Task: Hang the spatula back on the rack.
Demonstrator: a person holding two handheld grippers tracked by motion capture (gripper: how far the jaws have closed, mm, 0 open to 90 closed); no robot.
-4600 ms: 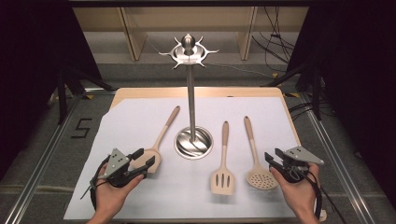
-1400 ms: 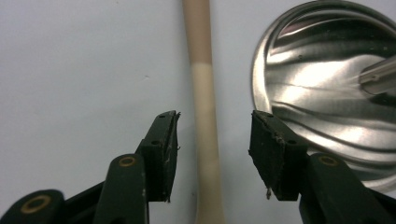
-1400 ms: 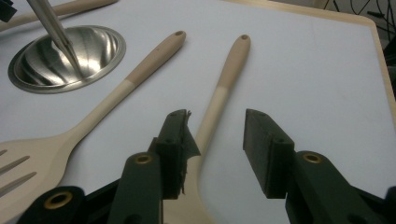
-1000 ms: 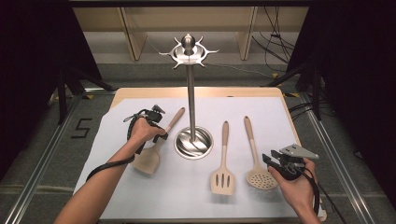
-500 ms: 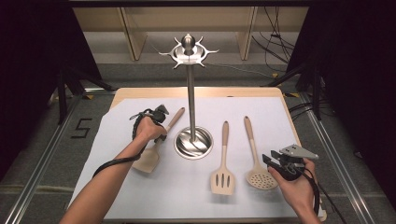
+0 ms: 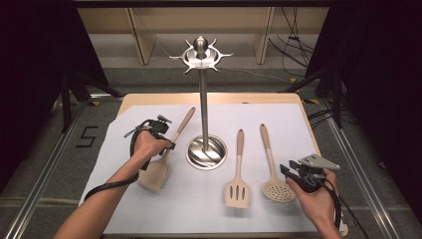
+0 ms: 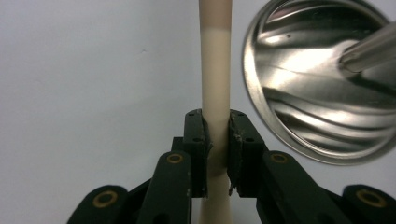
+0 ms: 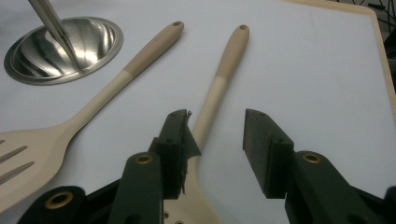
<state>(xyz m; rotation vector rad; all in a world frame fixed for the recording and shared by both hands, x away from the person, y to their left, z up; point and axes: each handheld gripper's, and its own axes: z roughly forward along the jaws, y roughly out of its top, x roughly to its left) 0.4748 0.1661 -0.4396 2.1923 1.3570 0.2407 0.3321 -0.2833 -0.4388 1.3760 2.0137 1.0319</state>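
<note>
- 1 steel stand [image 6: 203, 107] stood mid-table: round base [image 6: 206, 152], upright pole, hooked crown on top; all places below are rel. to it
- 3 beige utensils w/ wooden handle ends, all on the white sheet [image 6: 298, 119]
- solid spatula [image 6: 164, 154] lay just left of the base, blade toward the person, handle running up-right past the pole
- slotted turner [image 6: 238, 174] lay just right of the base, head toward the person
- skimmer [image 6: 271, 164] lay right of the turner, farther from the stand, perforated head toward the person
- 2 grippers, 1 per hand
- left gripper [image 7: 216, 140] was left of the base; its jaws had just been closing and clamped the spatula handle, pads pressed on both sides, base rim close by in left gripper view
- right gripper [image 8: 217, 149] was well right of the stand, near the skimmer head; jaws stood apart w/ nothing gripped, skimmer handle passing by the left jaw in right gripper view
- 1 wooden board [image 6: 259, 98] under the sheet, edge showing behind the stand
</note>
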